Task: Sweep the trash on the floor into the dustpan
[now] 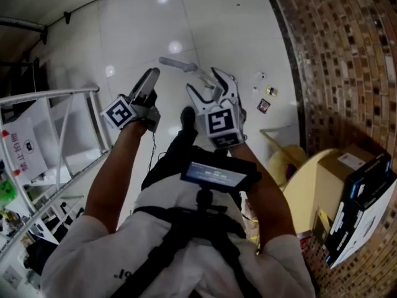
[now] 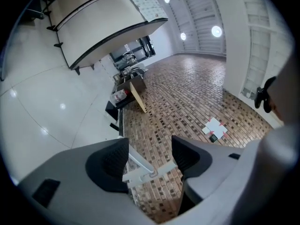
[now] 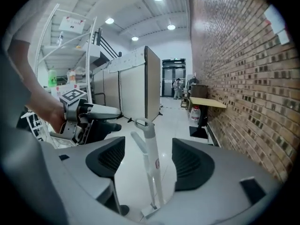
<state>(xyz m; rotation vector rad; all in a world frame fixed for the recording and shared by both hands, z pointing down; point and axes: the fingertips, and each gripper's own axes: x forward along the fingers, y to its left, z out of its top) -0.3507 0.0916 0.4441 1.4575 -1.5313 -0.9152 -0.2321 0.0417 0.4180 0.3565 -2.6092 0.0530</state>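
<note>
The right gripper is seen with its jaws spread wide and nothing pressed between the pads. The left gripper is likewise released, its jaws parted and closed on nothing. Framed in the gap of each pair of jaws, but clear of the pads, is the white long-handled broom and dustpan set.

The set is stood upright on the floor just ahead of the grippers. A thicker white pole is topped by a loop and carries a small red label partway down; a thinner white pole is set at a slant beside it, and a white base is seen at the foot.

In the head view the set is found just beyond the tips of the two grippers, on the glossy white tiled floor. The trash, a few small pieces, is scattered on the tiles to the right of the set, close to the brick wall. The left gripper is also shown at the left of the right gripper view, near the poles but apart from them.
</note>
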